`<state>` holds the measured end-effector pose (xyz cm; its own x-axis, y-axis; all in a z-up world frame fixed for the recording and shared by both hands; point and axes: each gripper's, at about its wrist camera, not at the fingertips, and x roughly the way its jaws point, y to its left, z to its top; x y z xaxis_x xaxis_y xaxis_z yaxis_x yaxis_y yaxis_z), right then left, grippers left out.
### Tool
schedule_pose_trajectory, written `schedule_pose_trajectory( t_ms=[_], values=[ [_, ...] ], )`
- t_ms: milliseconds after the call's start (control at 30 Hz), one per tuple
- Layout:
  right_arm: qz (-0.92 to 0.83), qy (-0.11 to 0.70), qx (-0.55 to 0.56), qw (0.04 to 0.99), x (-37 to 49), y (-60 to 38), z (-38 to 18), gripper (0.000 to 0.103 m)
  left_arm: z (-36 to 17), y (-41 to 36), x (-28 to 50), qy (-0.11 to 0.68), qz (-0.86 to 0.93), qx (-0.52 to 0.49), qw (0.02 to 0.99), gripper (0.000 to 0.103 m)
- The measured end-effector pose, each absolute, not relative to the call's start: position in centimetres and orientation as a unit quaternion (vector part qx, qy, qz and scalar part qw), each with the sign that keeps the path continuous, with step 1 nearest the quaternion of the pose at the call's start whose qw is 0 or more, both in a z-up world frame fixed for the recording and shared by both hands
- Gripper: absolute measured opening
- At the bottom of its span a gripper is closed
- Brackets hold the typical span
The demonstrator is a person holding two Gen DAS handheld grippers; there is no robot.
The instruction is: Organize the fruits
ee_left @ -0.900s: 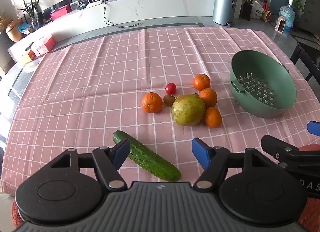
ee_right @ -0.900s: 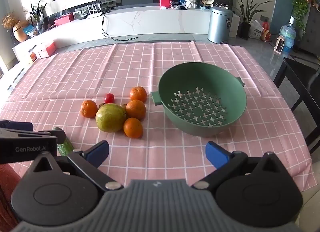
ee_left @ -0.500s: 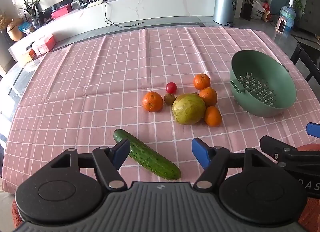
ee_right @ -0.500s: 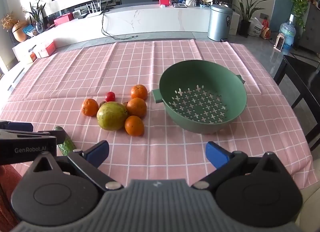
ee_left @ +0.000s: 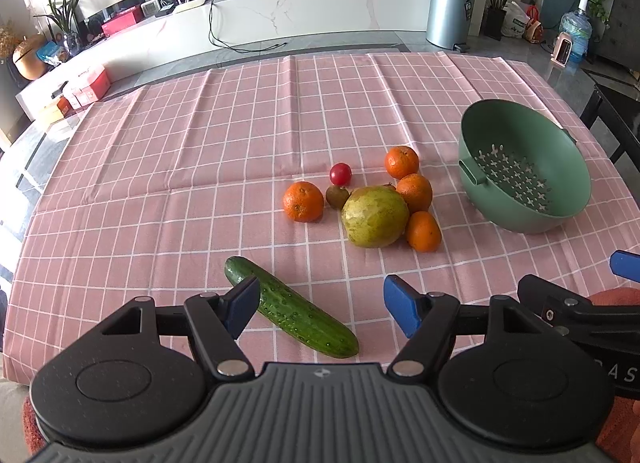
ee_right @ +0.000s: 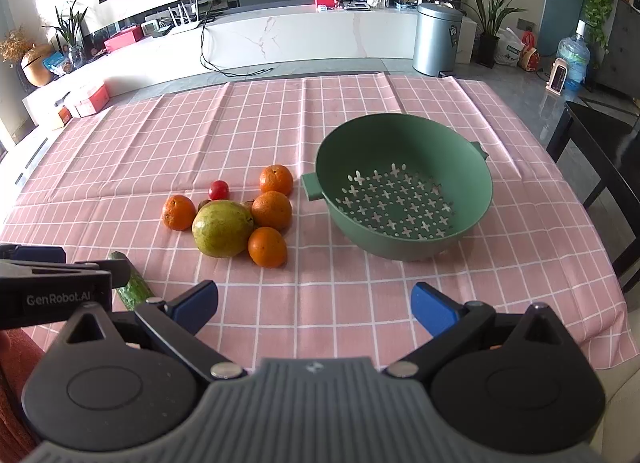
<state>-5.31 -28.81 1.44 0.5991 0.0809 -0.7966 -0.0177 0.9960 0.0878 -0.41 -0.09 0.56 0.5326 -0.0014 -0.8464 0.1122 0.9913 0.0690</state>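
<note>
A cluster of fruit lies mid-table on the pink checked cloth (ee_left: 200, 151): a large yellow-green fruit (ee_left: 374, 217) (ee_right: 222, 228), several oranges (ee_left: 303, 201) (ee_right: 267, 246), a red cherry tomato (ee_left: 340, 174) (ee_right: 219, 189) and a small brown kiwi (ee_left: 337, 196). A cucumber (ee_left: 292, 309) (ee_right: 132, 283) lies nearer, just ahead of my open, empty left gripper (ee_left: 320, 305). An empty green colander (ee_left: 524, 165) (ee_right: 402, 189) stands right of the fruit. My right gripper (ee_right: 314, 305) is open and empty, near the table's front edge.
A dark chair (ee_right: 596, 167) stands at the table's right side. Beyond the far edge are a white low cabinet (ee_right: 300, 35) and a metal bin (ee_right: 434, 39). The left gripper's body shows at the left of the right wrist view (ee_right: 52, 289).
Both views have shifted only slightly; the fruit and colander appear a little higher and farther. Nothing on the table has moved and both grippers stay open.
</note>
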Motion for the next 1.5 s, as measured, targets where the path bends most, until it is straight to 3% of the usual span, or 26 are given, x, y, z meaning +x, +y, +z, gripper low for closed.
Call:
schedule_pose_trajectory(
  t_ms=[1500],
  values=[
    [0.022,0.453,0.037,0.89,-5.67,-28.95,1.31,0.099,0.28,-0.31,-0.51,0.484,-0.033,0.055,0.873,0.083]
  ],
)
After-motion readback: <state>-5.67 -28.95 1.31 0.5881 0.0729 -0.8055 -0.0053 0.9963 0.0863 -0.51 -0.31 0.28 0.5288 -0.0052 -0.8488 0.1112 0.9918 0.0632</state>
